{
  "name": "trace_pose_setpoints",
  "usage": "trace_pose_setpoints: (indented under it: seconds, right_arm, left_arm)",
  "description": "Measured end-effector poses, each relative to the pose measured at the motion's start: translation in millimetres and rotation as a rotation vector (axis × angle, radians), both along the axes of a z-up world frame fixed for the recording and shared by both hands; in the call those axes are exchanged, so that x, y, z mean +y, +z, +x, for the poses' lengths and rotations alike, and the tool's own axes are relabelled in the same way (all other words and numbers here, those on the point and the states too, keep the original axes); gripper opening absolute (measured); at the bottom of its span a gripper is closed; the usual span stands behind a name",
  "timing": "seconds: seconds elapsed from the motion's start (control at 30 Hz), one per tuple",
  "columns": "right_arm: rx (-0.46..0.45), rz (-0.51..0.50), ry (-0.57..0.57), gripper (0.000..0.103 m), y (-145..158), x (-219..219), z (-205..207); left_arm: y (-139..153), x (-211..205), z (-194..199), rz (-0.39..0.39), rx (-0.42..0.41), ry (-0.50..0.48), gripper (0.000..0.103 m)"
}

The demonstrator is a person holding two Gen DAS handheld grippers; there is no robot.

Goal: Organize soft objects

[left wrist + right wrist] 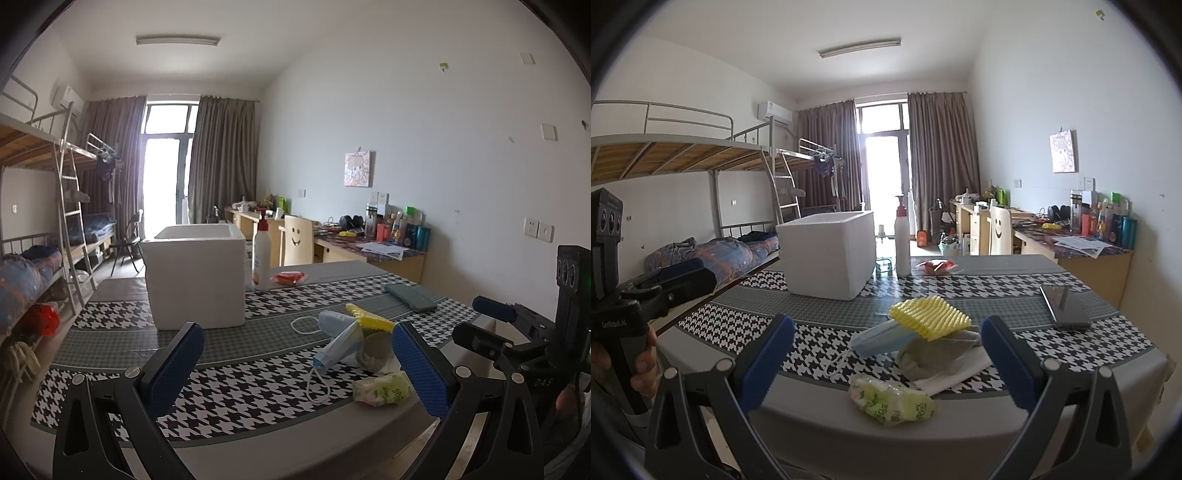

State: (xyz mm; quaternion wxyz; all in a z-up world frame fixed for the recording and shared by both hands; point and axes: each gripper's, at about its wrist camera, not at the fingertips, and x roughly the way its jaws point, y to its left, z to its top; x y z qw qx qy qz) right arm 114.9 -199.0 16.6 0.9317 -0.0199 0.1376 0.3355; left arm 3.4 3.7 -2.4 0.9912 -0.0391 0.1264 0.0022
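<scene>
Here the soft things lie in one small pile near the front edge of the table (1015, 273): a yellow ribbed cloth (931, 318) on a blue face mask (882, 339), a grey sock (934, 354) and a green packet (892, 400). Behind the pile, well apart, stands the white foam box (827, 254). The right gripper (886, 354) hovers level before the pile, jaws wide apart, holding nothing. The left gripper (297, 363) hovers left of the pile, also wide apart and empty.
</scene>
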Motion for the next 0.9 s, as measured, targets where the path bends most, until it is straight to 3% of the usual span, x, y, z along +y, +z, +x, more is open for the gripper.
trace_pose_setpoints:
  seconds: [0.9]
  right_arm:
    - [0.046,-0.005,-0.023,0.102,-9,2,22]
  left_arm:
    - [-11,-5,30,-0.001,0.058,-0.036,0.102]
